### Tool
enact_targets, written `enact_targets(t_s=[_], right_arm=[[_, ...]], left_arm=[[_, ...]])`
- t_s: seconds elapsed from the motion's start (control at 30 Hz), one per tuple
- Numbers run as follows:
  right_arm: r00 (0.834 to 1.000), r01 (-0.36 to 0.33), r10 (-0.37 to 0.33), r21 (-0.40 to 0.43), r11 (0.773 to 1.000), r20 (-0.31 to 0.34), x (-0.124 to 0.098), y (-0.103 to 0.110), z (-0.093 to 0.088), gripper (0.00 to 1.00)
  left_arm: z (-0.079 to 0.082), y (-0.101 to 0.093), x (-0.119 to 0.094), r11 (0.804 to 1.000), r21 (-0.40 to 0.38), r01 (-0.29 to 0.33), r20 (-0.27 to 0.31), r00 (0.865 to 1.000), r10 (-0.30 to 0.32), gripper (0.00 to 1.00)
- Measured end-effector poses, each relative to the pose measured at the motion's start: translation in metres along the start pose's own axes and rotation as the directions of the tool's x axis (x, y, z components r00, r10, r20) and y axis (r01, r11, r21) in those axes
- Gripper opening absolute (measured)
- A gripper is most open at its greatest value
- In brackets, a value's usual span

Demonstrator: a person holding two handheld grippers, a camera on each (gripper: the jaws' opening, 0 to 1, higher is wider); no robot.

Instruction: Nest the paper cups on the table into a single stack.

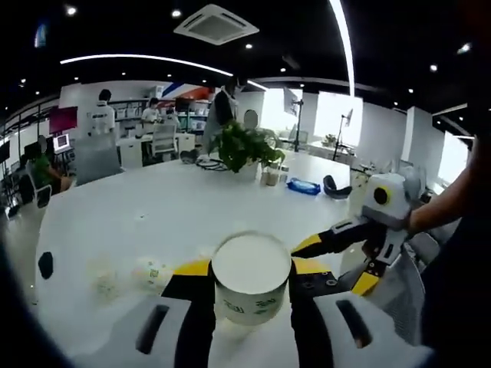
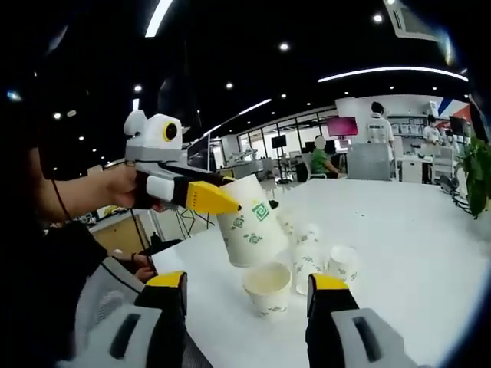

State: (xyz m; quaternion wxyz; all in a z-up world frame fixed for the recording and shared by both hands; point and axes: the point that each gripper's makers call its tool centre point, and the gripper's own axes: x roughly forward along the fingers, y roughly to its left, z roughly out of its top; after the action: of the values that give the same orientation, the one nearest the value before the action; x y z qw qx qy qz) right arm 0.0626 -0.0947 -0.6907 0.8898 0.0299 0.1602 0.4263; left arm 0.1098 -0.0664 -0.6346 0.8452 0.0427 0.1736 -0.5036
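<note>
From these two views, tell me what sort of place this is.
Most likely an open-plan office or lab. A large white table holds a potted plant, people sit at desks with monitors behind it, and a ceiling air-conditioning unit hangs among recessed lights.

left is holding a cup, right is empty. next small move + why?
Probably lower the left gripper so its tilted held cup nests into the upright cup just below it. The right gripper is open, straddling that cup without touching it.
</note>
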Motion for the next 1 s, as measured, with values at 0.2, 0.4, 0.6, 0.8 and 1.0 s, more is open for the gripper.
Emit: enact_targets(t_s=[0.2,0.4,0.6,0.8,1.0], right_arm=[[1.0,-0.021,0.021,0.011,1.0,0.002,0.0,0.003,0.0,0.56],[0.998,-0.06,0.061,0.064,0.996,-0.019,0.002,0.012,-0.006,0.52],[0.997,-0.071,0.072,0.053,0.996,-0.029,0.003,0.017,-0.008,0.5],[0.997,-0.074,0.074,0.094,0.993,0.007,-0.003,0.013,-0.001,0.47],[0.997,-0.079,0.078,0.088,0.993,0.011,-0.006,0.013,0.002,0.48]], left_arm=[[0.001,-0.019,0.002,0.996,0.04,0.082,-0.007,0.997,-0.082,0.36],[0.001,-0.028,0.003,0.99,0.051,0.134,-0.004,0.991,-0.134,0.36],[-0.006,-0.034,0.006,0.982,0.062,0.176,-0.025,0.984,-0.175,0.36],[-0.01,-0.032,0.001,0.977,0.022,0.21,-0.022,0.978,-0.209,0.36],[-0.029,-0.033,-0.003,0.967,0.077,0.241,-0.111,0.966,-0.232,0.36]])
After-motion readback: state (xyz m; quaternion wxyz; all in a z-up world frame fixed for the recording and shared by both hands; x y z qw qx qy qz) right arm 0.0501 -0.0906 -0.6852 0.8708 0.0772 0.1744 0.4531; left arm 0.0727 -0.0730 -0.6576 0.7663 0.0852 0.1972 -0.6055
